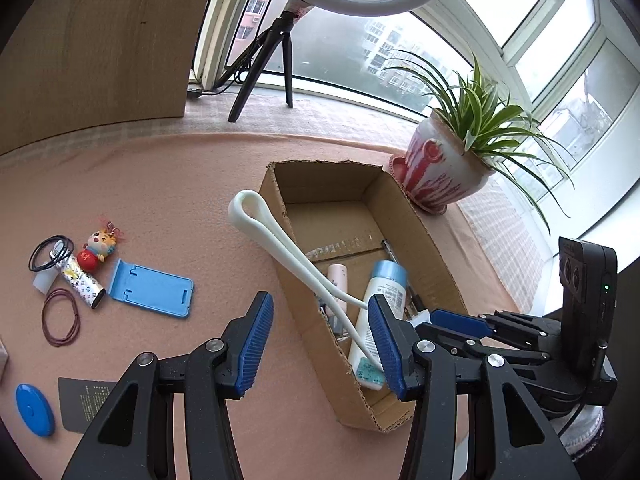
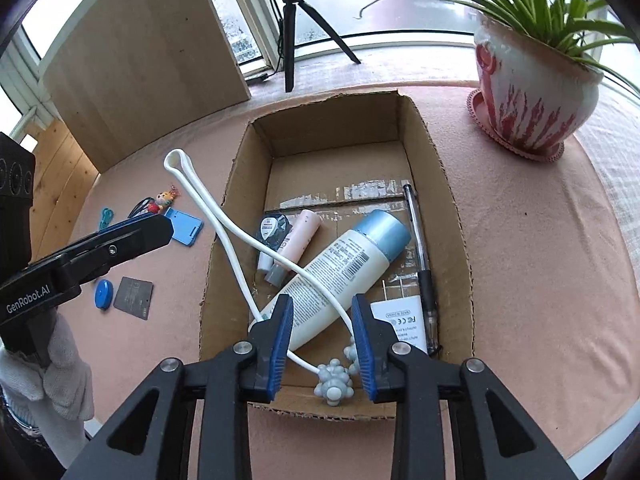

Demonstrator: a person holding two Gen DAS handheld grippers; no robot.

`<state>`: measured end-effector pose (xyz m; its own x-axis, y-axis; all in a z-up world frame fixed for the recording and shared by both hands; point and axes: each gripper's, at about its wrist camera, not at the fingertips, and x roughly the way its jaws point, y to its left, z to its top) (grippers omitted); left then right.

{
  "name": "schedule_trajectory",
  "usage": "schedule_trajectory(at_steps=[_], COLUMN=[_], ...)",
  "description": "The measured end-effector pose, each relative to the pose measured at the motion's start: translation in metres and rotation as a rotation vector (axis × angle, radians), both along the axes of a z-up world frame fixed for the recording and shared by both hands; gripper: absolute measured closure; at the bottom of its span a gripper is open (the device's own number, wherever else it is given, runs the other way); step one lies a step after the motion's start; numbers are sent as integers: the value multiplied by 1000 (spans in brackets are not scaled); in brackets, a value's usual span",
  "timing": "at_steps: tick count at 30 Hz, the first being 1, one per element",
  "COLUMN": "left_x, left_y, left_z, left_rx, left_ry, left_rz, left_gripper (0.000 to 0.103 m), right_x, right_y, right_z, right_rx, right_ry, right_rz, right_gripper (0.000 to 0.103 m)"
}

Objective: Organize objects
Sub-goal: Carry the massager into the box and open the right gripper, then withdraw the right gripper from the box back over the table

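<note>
An open cardboard box (image 2: 452,208) (image 1: 420,236) sits on the pink table cover. It holds a white lotion bottle with a blue cap (image 2: 340,268), a pink tube (image 2: 302,236), a pen (image 2: 418,248) and a white charger (image 2: 404,316). A white looped massager (image 2: 200,196) (image 1: 256,216) leans over the box's left wall, its grey knobbly balls (image 2: 334,384) inside at the near end. My right gripper (image 2: 322,302) hangs open over those balls without pressing them. Over the box's near left wall my left gripper (image 1: 320,300) is open and holds nothing.
Left of the box lie a blue phone stand (image 1: 152,286), a doll keychain (image 1: 98,248), a patterned tube (image 1: 82,284), hair ties (image 1: 60,316), a blue round case (image 1: 34,408) and a black card (image 1: 84,400). A potted plant (image 1: 440,172) stands behind the box; a tripod (image 1: 280,60) and wooden board stand farther back.
</note>
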<state>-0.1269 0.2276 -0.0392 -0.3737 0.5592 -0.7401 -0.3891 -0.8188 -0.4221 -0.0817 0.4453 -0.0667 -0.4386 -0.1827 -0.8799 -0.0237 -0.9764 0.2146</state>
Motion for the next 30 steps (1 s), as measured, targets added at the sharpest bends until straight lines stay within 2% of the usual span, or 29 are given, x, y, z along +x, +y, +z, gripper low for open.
schedule_trajectory(at_steps=[4, 10, 12, 13, 22, 27, 30], left_x=[8, 17, 20, 21, 28, 31, 34], left_y=[-17, -51, -62, -68, -102, -112, -121], left_z=[2, -3, -4, -4, -14, -16, -15], left_rx=[-6, -5, -10, -13, -23, -32, -40], left_ry=[5, -11, -11, -10, -35, -36, -35], left_rz=[23, 100, 127, 138, 206, 225, 236], left_gripper=[50, 50, 50, 50, 50, 50, 50], right_x=[-21, -43, -48, -49, -42, -41, -37], right_y=[-20, -40, -40, -38, -8, 4, 5], right_z=[-9, -26, -31, -32, -27, -19, -10], right_rx=[78, 136, 135, 117, 46, 73, 46], right_ry=[-13, -40, -51, -49, -44, -19, -1], right_rz=[95, 187, 178, 166, 26, -33, -49], right_gripper=[76, 76, 77, 82, 98, 97, 87])
